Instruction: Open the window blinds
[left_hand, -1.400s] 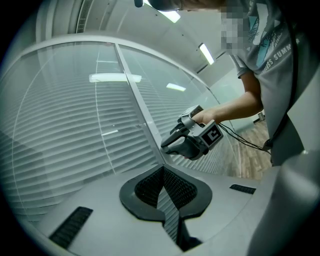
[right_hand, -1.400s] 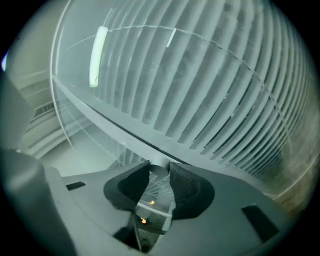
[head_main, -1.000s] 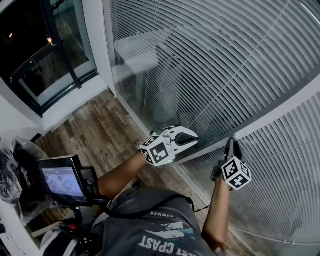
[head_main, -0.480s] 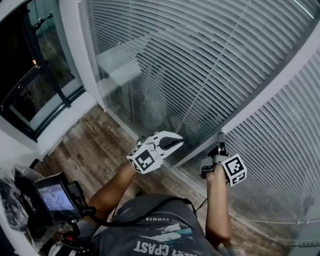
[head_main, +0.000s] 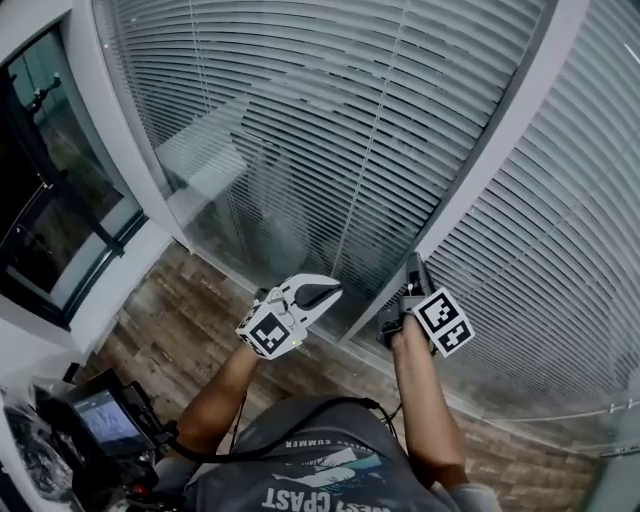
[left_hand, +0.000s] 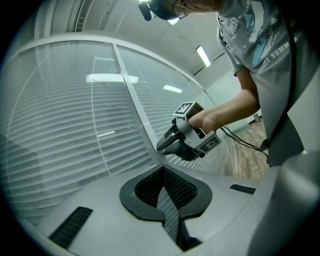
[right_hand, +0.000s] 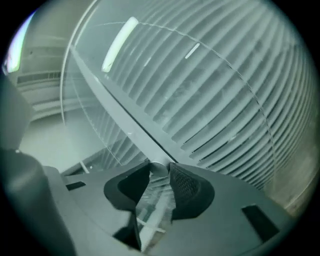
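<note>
White slats of the blinds (head_main: 300, 120) fill the panes either side of the frame post (head_main: 480, 170). My right gripper (head_main: 411, 272) pinches the small knob (right_hand: 157, 168) on that post. My left gripper (left_hand: 161, 172), closed and empty, hovers just left of it. A shallow fingertip hold could slip when twisting. Slat tilt is hard to judge.

Your head camera looks steeply down from above your shoulders onto the pale grey slatted window blinds (head_main: 330, 130), the grey upright frame post (head_main: 490, 140) and the brown wood-plank floor (head_main: 190, 320). It has the left gripper (head_main: 318, 292) and the right gripper (head_main: 412, 270) close below. The left gripper view faces level along the glass from slightly further back and also catches the right gripper. The right gripper view sits hard against the post, with a small pale round knob (right_hand: 154, 168) between its jaws. All 3 views share the blinds and the post.
</note>
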